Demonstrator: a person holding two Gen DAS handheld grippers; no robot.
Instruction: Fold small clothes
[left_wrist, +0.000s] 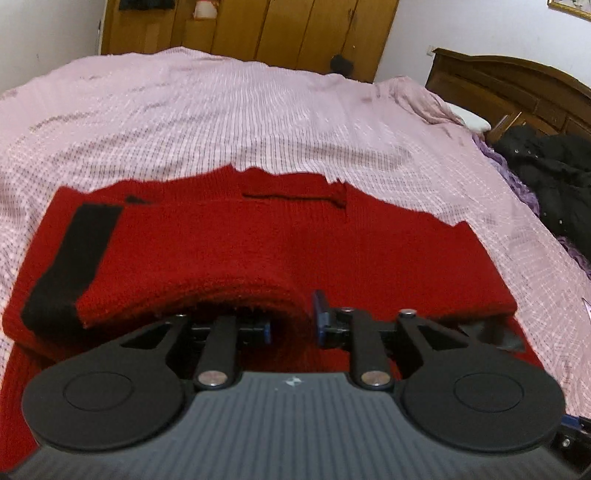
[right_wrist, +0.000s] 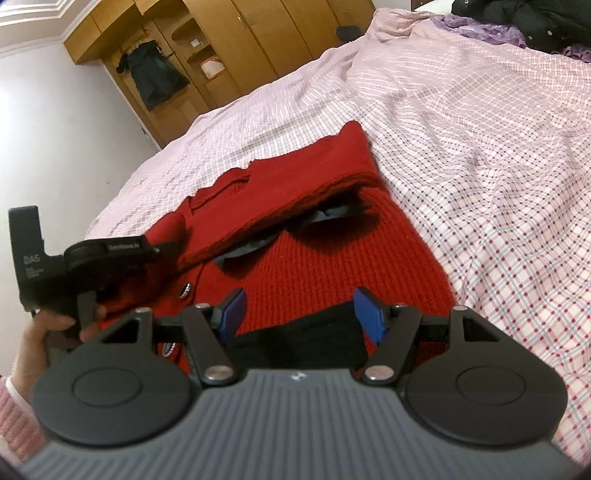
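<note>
A red knit cardigan (left_wrist: 207, 240) with black trim (left_wrist: 70, 258) lies on the bed, partly folded over itself. In the left wrist view my left gripper (left_wrist: 293, 325) is shut on a rolled fold of its red fabric. In the right wrist view the cardigan (right_wrist: 317, 266) shows with buttons (right_wrist: 185, 288) and a black band (right_wrist: 299, 339) at the near edge. My right gripper (right_wrist: 301, 314) is open just above that band, holding nothing. The left gripper (right_wrist: 92, 254) and the hand holding it show at the left of that view.
The bed has a pink checked sheet (left_wrist: 221, 122). A black jacket (left_wrist: 546, 173) and purple cloth lie at its right side by the wooden headboard (left_wrist: 498, 85). Wooden wardrobes (right_wrist: 258, 44) stand beyond the bed, with a dark garment (right_wrist: 155, 74) hanging.
</note>
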